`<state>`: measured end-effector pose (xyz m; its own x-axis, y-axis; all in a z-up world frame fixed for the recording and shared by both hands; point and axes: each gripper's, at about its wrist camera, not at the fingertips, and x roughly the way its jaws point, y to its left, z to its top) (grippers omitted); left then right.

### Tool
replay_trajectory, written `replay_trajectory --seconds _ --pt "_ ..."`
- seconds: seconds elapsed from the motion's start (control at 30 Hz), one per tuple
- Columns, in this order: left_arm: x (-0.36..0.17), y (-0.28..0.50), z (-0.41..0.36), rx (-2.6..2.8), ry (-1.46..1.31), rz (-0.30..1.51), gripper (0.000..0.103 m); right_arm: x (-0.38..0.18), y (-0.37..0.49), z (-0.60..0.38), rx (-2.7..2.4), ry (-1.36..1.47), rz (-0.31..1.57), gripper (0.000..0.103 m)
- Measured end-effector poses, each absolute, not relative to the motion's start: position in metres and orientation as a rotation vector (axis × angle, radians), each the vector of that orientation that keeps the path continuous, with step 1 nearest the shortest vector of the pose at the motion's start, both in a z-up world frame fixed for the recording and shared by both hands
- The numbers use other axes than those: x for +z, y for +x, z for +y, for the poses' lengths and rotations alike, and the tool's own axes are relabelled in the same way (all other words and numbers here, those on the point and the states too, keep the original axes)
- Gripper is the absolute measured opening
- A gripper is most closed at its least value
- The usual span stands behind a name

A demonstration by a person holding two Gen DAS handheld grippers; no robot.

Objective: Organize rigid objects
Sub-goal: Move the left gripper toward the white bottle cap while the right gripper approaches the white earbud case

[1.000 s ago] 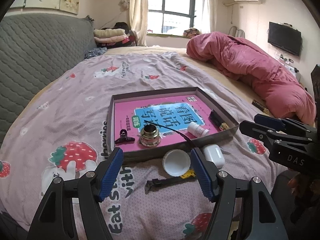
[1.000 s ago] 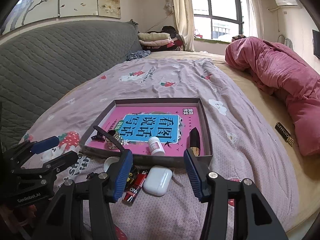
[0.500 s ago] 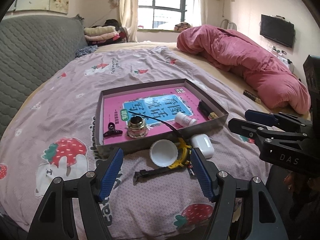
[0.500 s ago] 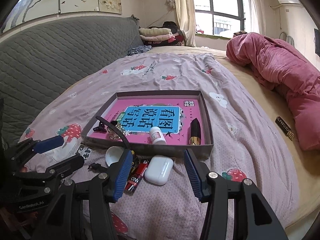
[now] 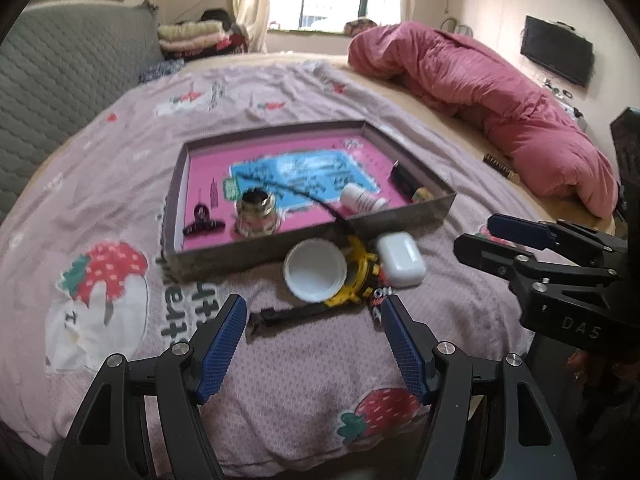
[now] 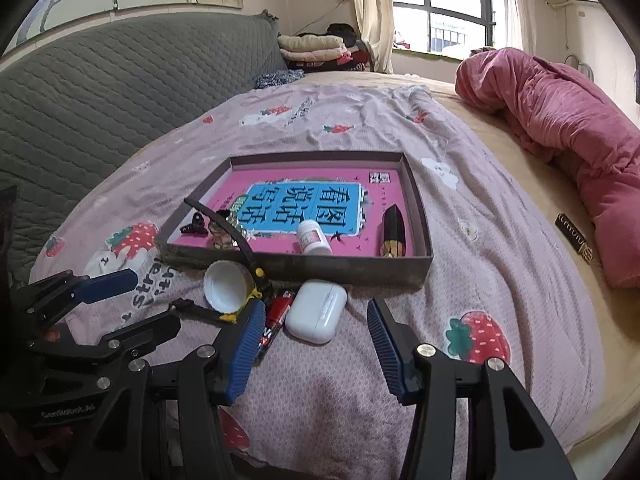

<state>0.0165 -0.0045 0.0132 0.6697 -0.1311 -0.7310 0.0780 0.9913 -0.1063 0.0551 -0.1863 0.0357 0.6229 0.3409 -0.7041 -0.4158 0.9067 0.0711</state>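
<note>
A shallow grey tray point(image 5: 240, 254) point(image 6: 340, 270) lined with a pink book lies on the bed. In it are a black hair clip point(image 5: 202, 222), a glass jar point(image 5: 256, 216), a white pill bottle point(image 6: 314, 237) and a black-and-gold tube point(image 6: 394, 232). Just before its front wall lie a white cap point(image 5: 315, 271), a yellow-and-black watch point(image 5: 360, 276), a red lighter point(image 6: 276, 316) and a white earbud case point(image 6: 316, 312). My left gripper point(image 5: 313, 304) hangs open before the cap and watch. My right gripper point(image 6: 316, 306) hangs open around the earbud case, not touching it.
A rolled pink quilt point(image 6: 560, 120) lies along the bed's right side, with a small black item point(image 6: 574, 236) beside it. The grey padded headboard point(image 6: 100, 92) rises at left. Folded clothes sit at the far end. The mattress edge drops off close behind both grippers.
The left gripper has sunk and tipped downward, so the tray and loose items sit higher in its view and more of the watch shows. The right gripper has barely shifted.
</note>
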Motion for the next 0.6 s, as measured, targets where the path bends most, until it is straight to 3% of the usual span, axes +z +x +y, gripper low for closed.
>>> replay_trajectory --seconds 0.6 --pt "-0.005 0.032 -0.001 -0.104 -0.110 0.871 0.071 0.019 0.064 -0.192 0.429 -0.092 0.819 0.053"
